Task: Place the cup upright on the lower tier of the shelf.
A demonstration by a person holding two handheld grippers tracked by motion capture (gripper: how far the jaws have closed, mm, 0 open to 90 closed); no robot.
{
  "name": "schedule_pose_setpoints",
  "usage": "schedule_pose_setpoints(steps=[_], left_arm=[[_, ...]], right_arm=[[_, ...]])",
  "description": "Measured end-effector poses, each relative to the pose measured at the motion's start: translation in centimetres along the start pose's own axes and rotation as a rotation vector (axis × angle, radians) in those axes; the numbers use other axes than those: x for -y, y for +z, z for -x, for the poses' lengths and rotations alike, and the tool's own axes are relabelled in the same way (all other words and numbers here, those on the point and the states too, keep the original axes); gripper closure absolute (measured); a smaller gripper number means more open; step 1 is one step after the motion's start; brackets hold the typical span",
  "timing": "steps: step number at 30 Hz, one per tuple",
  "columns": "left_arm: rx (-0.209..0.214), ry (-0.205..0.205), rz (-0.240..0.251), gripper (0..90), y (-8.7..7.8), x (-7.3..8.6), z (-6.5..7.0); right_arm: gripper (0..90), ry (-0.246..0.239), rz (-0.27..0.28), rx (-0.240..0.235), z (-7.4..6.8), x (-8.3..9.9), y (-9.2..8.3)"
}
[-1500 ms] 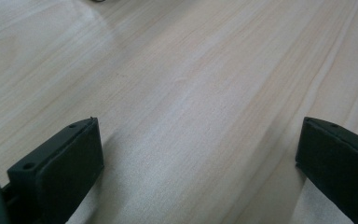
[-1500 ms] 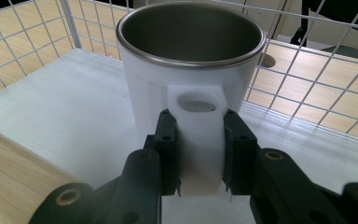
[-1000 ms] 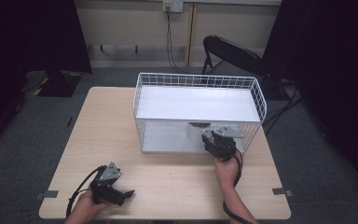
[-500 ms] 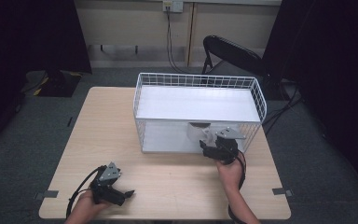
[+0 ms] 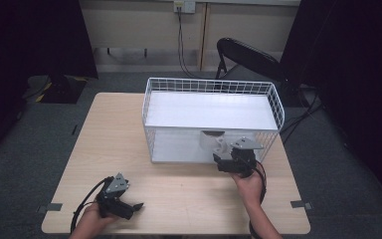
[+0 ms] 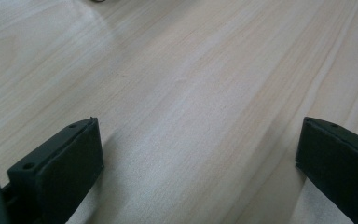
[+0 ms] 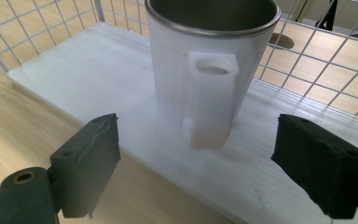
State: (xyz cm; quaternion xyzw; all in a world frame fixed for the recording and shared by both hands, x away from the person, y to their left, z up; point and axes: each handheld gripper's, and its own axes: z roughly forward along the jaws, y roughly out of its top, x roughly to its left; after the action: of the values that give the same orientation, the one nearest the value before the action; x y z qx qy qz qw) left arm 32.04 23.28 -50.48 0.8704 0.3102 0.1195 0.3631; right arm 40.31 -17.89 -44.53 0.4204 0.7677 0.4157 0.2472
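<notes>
A white mug (image 7: 205, 70) with a metal-grey inside stands upright on the white bottom board (image 7: 98, 88) of a wire rack (image 5: 214, 87), its handle (image 7: 212, 102) turned toward me. My right gripper (image 7: 200, 156) has just been opening its jaws. They now stand wide on either side of the handle without touching it. In the high view the mug (image 5: 213, 141) sits at the rack's front, just ahead of the right gripper (image 5: 220, 160). My left gripper (image 5: 137, 205) lies at the table's near left, open over bare wood (image 6: 191, 93), with nothing between its jaws.
The rack has a white upper shelf (image 5: 211, 110) above the mug and wire walls at the back and sides. A dark chair (image 5: 251, 57) stands behind the table. The wooden tabletop (image 5: 114, 134) left of the rack is bare.
The right gripper's jaws have spread apart off the mug's handle, and the mug now stands free on the board. The left gripper has stayed put.
</notes>
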Motion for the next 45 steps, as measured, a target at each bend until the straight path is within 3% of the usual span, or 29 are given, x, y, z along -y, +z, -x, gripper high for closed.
schedule_pose_setpoints(steps=[9,25,45], left_arm=[[0.000,0.000,0.000,0.0,0.0,0.0,0.0],[0.000,0.000,0.000,0.0,0.0,0.0,0.0],[0.000,0.000,0.001,0.0,0.0,0.0,0.0]], right_arm=[[13.7,-0.021,-0.023,-0.055,0.2,0.4,-0.6],[13.0,-0.049,-0.042,-0.088,1.7,2.0,-2.6],[12.9,-0.084,-0.053,-0.118,2.2,3.4,-4.0]])
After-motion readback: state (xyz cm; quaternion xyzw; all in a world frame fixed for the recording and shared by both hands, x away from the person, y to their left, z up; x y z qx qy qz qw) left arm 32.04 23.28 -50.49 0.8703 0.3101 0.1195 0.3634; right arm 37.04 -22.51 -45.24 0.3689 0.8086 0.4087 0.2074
